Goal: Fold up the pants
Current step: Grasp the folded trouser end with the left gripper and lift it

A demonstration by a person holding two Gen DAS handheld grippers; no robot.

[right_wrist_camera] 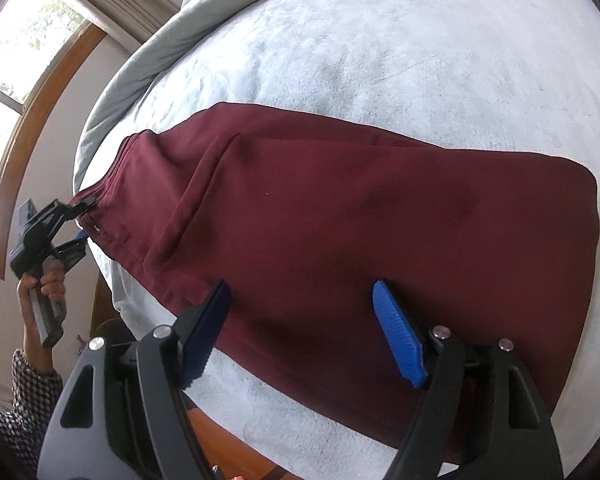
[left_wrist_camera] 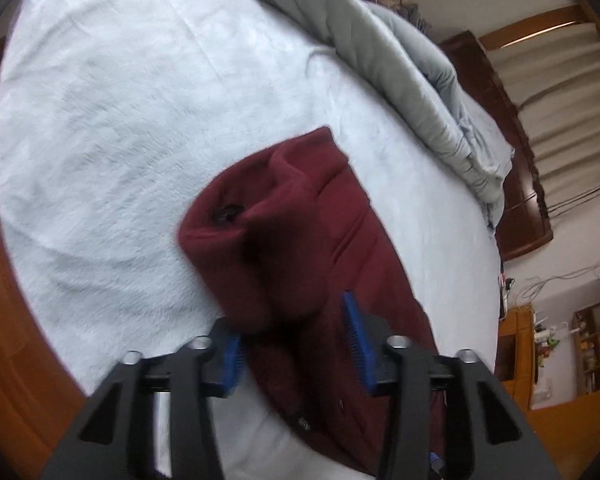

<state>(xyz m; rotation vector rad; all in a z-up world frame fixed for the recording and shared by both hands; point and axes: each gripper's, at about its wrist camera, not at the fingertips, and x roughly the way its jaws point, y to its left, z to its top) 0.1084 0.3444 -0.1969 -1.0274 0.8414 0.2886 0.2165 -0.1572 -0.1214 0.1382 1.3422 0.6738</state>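
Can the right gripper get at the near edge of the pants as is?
Probably yes: the right gripper stands open right over the maroon pants, nothing between them.

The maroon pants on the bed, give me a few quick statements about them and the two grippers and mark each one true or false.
1. The maroon pants lie on a pale blue blanket. True.
2. The right gripper is clamped shut on the fabric. False: its jaws stand open above the pants.
3. The left gripper is at the waistband end. True.
4. The pants are spread with both legs apart. False: they lie as one long strip.
5. A grey duvet is bunched along the bed's far side. True.
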